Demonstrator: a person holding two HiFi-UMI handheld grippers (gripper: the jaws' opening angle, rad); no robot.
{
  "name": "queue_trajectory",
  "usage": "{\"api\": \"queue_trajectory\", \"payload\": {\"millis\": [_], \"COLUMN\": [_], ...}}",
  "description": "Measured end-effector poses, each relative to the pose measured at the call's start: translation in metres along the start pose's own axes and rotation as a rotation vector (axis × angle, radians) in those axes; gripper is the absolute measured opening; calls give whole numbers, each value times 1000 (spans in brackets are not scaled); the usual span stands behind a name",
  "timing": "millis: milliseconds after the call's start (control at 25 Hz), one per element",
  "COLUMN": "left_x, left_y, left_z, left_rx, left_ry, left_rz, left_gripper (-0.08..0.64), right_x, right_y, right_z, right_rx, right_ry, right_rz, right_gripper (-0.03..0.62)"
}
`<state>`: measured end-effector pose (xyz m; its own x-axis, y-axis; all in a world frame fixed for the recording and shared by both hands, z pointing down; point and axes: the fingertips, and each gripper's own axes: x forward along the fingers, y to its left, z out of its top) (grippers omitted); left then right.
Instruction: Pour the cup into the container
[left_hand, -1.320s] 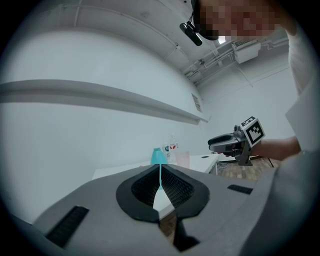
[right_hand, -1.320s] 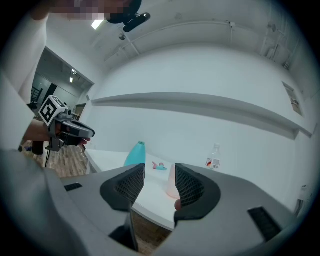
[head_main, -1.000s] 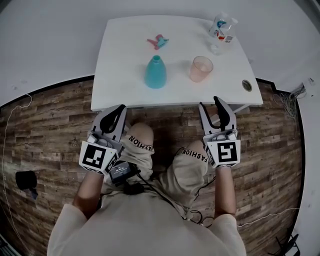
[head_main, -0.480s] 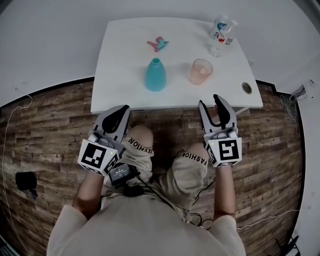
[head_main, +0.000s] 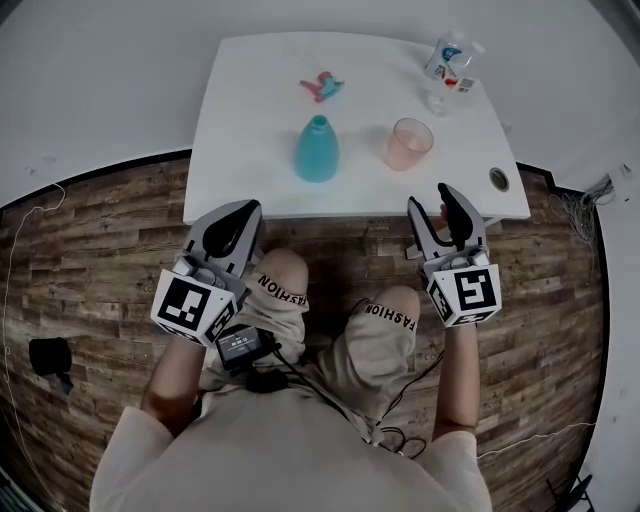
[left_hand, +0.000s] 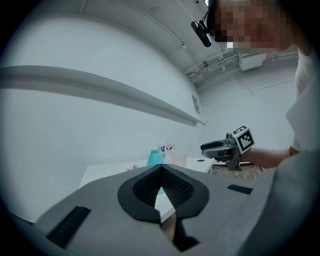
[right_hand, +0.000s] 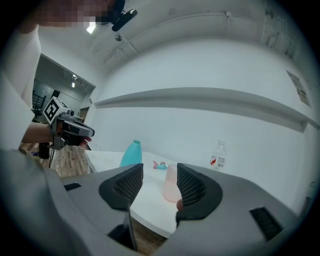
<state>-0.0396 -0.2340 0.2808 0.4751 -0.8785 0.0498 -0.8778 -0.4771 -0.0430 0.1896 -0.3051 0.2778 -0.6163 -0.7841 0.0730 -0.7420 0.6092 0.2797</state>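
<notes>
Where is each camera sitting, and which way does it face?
Head view: on the person's head, steeply down at the table, left gripper, right gripper, knees.
Left gripper view: on the left gripper, level over its shut jaws toward the table; right gripper at right.
Right gripper view: on the right gripper, through its empty jaws, just opened wider, toward the cup; left gripper at left.
Shared: both gripper views show the teal bottle and cup.

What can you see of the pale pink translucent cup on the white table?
The pale pink translucent plastic-looking cup is a plain tapered tumbler, wider at its open rim, no handle or lid. It stands upright on the white table, in its right front part, right of the teal bottle and apart from it. Only the table touches it. Contents cannot be made out.
</notes>
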Motion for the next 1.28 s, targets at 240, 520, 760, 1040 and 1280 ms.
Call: {"api": "queue_trajectory", "payload": {"millis": [240, 520, 760, 1040, 1280], "left_x": [8, 17, 29, 40, 46], "left_y": [7, 4, -8, -21, -28], "left_z": [6, 5, 11, 16, 18], "left_rx": [7, -19, -17, 8, 14], "left_ry": [2, 2, -8, -6, -11], "left_rz": [-15, -40, -63, -108, -124], "left_gripper": [12, 12, 12, 12, 12], "right_x": [8, 15, 29, 48, 54], "right_y": [-18, -29, -34, -47, -55], "right_z": [0, -3, -12, -19, -33], "right_rx": [28, 35, -37, -39, -19], "right_ry": [6, -2, 62, 155, 209], "right_rz": [41, 142, 217, 280, 346], "right_gripper": [227, 250, 267, 299, 354]}}
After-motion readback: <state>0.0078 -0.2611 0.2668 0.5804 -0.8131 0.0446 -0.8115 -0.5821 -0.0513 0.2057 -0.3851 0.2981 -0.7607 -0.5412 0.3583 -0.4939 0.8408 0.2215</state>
